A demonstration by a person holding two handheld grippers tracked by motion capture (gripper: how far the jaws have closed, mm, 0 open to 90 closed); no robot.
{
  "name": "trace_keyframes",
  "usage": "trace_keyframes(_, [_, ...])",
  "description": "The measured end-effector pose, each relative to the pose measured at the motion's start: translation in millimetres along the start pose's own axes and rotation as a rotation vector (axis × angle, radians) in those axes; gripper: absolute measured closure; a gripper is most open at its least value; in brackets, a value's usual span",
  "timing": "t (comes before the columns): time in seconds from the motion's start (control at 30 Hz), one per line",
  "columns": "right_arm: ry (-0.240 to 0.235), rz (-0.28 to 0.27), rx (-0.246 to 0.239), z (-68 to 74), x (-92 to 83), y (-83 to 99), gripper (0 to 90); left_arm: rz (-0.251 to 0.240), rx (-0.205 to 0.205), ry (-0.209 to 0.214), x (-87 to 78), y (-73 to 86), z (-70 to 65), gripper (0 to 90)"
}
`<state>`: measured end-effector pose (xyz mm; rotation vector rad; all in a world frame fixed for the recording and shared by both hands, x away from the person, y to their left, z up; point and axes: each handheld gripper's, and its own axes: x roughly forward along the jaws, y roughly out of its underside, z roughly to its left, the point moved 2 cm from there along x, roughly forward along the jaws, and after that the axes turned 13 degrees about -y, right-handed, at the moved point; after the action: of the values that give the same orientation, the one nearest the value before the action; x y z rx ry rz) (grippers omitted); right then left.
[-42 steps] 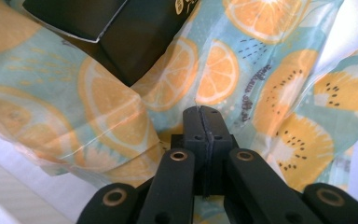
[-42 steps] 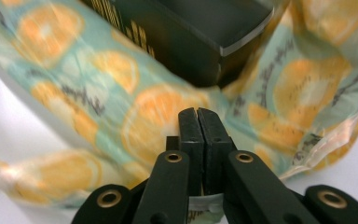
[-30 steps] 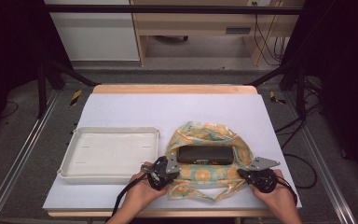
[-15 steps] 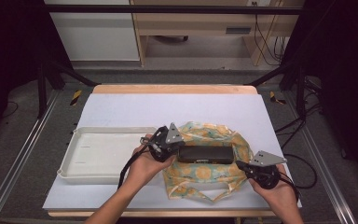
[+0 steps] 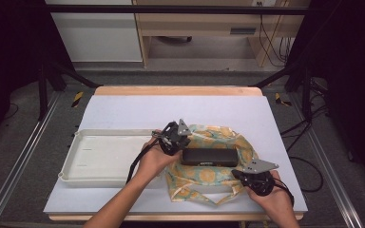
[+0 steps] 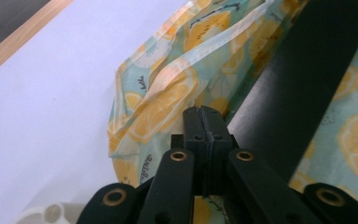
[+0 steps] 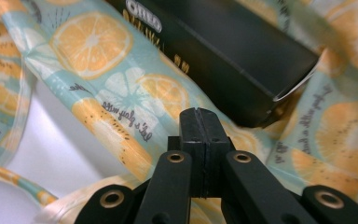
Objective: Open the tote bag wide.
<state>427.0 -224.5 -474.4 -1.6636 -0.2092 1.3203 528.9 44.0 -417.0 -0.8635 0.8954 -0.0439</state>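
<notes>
Lemon-print bag [image 5: 209,171] lies spread flat on the white table cover [image 5: 123,109], toward your side and right of the middle, with a long black box [image 5: 209,156] resting across its centre. The cloth is pale teal with orange and yellow citrus slices; its handles trail toward the near edge of the table.

Your left gripper [image 5: 173,137] sits at the bag's upper left corner, just beside the left end of the box. In the left gripper view its jaws are pressed together — whether a fold of the bag's edge is pinched between them, you cannot tell from these pictures.

Your right gripper [image 5: 253,178] is at the bag's lower right, near the right end of the box. In the right gripper view the jaws are likewise together, tips over the printed cloth just short of the box's corner — again, no telling whether fabric is caught.

To the left of the bag lies a shallow white tray [image 5: 71,164], its right rim close to your left hand [image 5: 154,159].
</notes>
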Motion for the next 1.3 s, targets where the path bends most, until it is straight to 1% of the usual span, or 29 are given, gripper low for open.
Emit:
trace_keyframes(0.2, [-0.015,0.043,0.002,0.4,8.7,5.2,90.0,0.034,-0.005,-0.022,11.5,5.0,4.4,90.0])
trace_keyframes(0.33, [-0.021,0.064,0.000,-0.5,12.9,7.2,90.0,0.068,-0.004,-0.034,21.5,10.2,7.4,90.0])
trace_keyframes(0.47, [-0.025,0.078,0.003,-1.0,15.6,8.8,90.0,0.095,-0.013,-0.030,29.9,15.5,9.3,90.0])
trace_keyframes(0.53, [-0.028,0.081,0.004,-0.8,16.4,9.3,90.0,0.111,-0.010,-0.034,33.6,18.4,10.3,90.0])
trace_keyframes(0.67, [-0.030,0.080,0.007,-0.7,16.3,9.9,90.0,0.133,-0.014,-0.035,38.7,22.9,12.4,90.0])
trace_keyframes(0.83, [-0.032,0.079,0.008,-1.4,16.2,10.5,90.0,0.157,0.006,-0.053,42.9,27.2,13.7,90.0])
trace_keyframes(0.93, [-0.035,0.075,0.009,-1.5,16.3,10.7,90.0,0.173,0.000,-0.052,46.9,30.9,15.5,90.0])
trace_keyframes(1.0, [-0.035,0.074,0.008,-1.7,16.2,10.8,90.0,0.182,-0.004,-0.039,49.1,33.2,15.9,90.0])
trace_keyframes(1.1, [-0.034,0.073,0.009,-1.8,15.9,11.3,90.0,0.196,0.000,-0.032,51.1,35.1,15.2,90.0])
trace_keyframes(1.17, [-0.034,0.074,0.009,-1.9,15.6,11.5,90.0,0.201,0.007,-0.031,52.4,35.5,14.9,90.0])
trace_keyframes(1.23, [-0.032,0.075,0.008,-1.6,15.0,10.9,90.0,0.200,0.005,-0.031,52.6,35.4,14.7,90.0])
trace_keyframes(1.27, [-0.033,0.068,0.009,-1.2,13.1,9.6,90.0,0.198,0.005,-0.030,52.3,35.3,14.7,90.0])
trace_keyframes(1.3, [-0.038,0.042,0.013,-0.8,10.8,7.6,90.0,0.197,0.005,-0.028,51.8,35.2,14.9,90.0])
